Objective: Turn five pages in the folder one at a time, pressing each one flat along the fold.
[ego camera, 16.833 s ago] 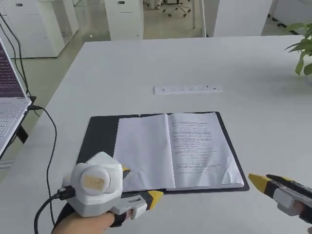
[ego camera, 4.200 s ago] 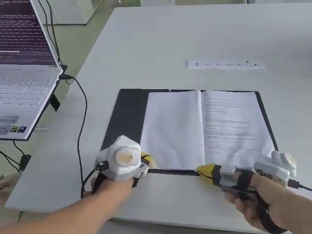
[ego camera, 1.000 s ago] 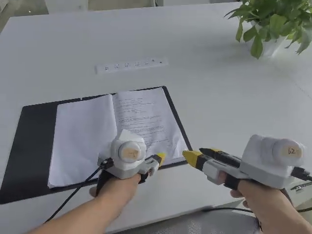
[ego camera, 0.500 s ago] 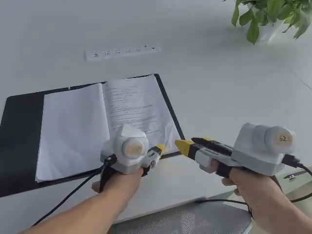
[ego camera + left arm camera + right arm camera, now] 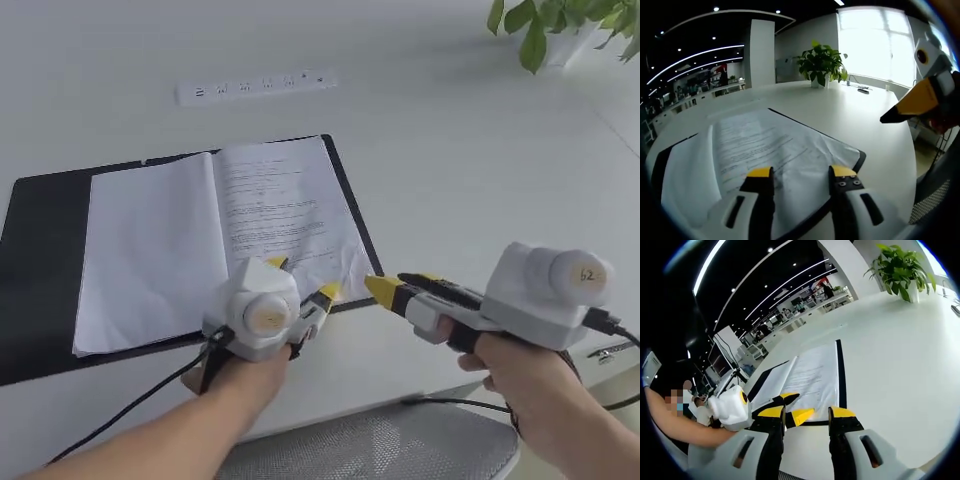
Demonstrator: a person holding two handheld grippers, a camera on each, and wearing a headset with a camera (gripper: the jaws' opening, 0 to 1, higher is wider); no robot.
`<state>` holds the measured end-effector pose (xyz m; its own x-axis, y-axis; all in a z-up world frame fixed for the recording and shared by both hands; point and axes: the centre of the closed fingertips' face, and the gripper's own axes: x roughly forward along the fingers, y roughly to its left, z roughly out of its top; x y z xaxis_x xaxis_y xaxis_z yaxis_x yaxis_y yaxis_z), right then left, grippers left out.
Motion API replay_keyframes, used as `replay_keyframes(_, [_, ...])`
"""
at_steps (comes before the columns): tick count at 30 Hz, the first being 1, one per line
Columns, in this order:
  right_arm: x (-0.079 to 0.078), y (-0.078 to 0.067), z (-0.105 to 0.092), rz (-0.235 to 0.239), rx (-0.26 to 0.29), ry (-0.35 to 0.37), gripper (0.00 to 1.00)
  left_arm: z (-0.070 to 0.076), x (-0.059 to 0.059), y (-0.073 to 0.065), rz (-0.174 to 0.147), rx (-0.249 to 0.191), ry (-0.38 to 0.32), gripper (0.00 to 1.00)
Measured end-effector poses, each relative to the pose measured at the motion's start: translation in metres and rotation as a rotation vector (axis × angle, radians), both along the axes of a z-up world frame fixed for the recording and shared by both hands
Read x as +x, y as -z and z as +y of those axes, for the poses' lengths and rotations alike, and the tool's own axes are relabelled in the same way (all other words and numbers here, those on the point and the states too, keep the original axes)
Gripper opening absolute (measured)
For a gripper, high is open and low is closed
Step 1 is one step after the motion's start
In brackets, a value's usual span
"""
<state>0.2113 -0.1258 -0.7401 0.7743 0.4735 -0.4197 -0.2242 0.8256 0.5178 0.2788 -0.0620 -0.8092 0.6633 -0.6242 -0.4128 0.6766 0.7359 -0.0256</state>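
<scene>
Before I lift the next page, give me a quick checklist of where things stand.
1. Folder open flat on the table: ok.
2. Left gripper, jaws open, at the near corner of the printed page: ok.
3. Just one sheet between those jaws: cannot tell.
4. Right gripper open, off the folder: ok.
5. Corner uncreased: not ok, it looks wrinkled.
</scene>
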Motion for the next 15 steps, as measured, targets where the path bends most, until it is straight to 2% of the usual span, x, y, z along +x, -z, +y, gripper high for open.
replay_keyframes(6, [-0.0012,0.003,0.0013,0.004,0.005,-0.002,0.33,0.0003,-0.0006,0.0001,-0.022,-0.016,0.01,0.4])
replay_keyframes(15, [-0.0026,0.0074,0.0008,0.015,0.001,-0.005,0.33,0.0013,0.0014,0.0,-0.025,-0.028,0.012,0.31])
